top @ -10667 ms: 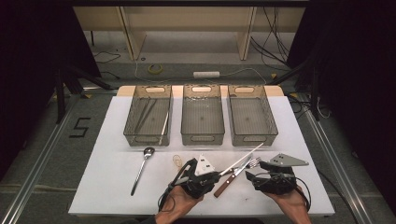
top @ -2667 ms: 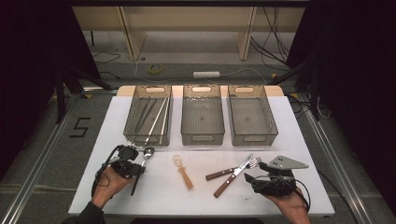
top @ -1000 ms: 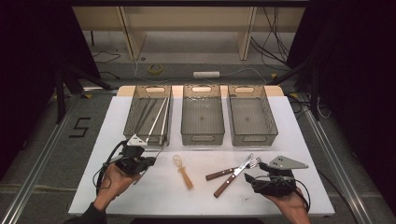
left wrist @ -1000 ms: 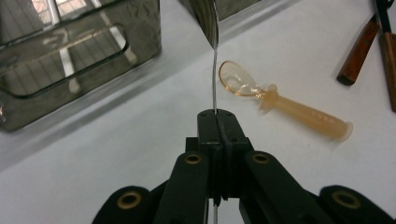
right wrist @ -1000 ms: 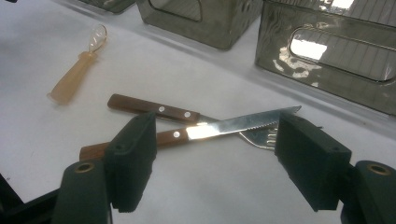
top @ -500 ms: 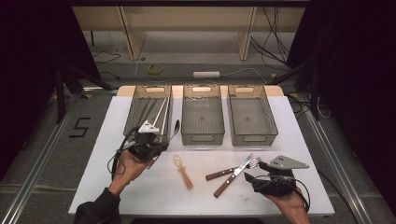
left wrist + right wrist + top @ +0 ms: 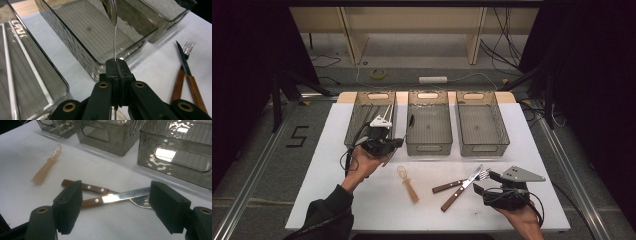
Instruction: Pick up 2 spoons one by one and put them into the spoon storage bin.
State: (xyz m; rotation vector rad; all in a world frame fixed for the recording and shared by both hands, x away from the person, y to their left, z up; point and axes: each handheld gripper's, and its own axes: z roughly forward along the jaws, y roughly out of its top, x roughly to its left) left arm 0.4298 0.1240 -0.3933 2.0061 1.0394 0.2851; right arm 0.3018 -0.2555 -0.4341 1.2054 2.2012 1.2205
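A white table (image 7: 337, 175) stands in a dim room, over a grey floor with a "5" marked on it at the left. Beyond the far edge are pale wooden furniture legs, a roll of tape, a white power strip and loose cables. Along the back of the table sit 3 smoky, see-through bins side by side: the left bin (image 7: 354, 117) holds thin white rods, while the middle bin (image 7: 428, 148) and the right bin (image 7: 484, 148) look bare inside.

The left gripper (image 7: 398, 142), held in the person's left hand (image 7: 364, 162), hangs at the near end of the left bin, with its jaws pointing toward the middle bin. They are clamped tight on the thin handle of a metal spoon (image 7: 410, 121). In the left gripper view the spoon (image 7: 114, 30) runs straight out from the pinched jaws, seen edge-on as a bright line, and its polished bowl lies over the middle bin's near left corner. The spoon is slim, silver and shiny.

The right gripper (image 7: 489, 175) rests low at the near right of the table, its jaws spread apart and gripping nothing. Just ahead of it lie a knife (image 7: 117, 198) and a fork (image 7: 100, 189), both with brown wooden riveted handles, crossed with the serrated blade over the fork. To their left lies a small amber plastic spoon (image 7: 408, 184), well apart from both grippers.
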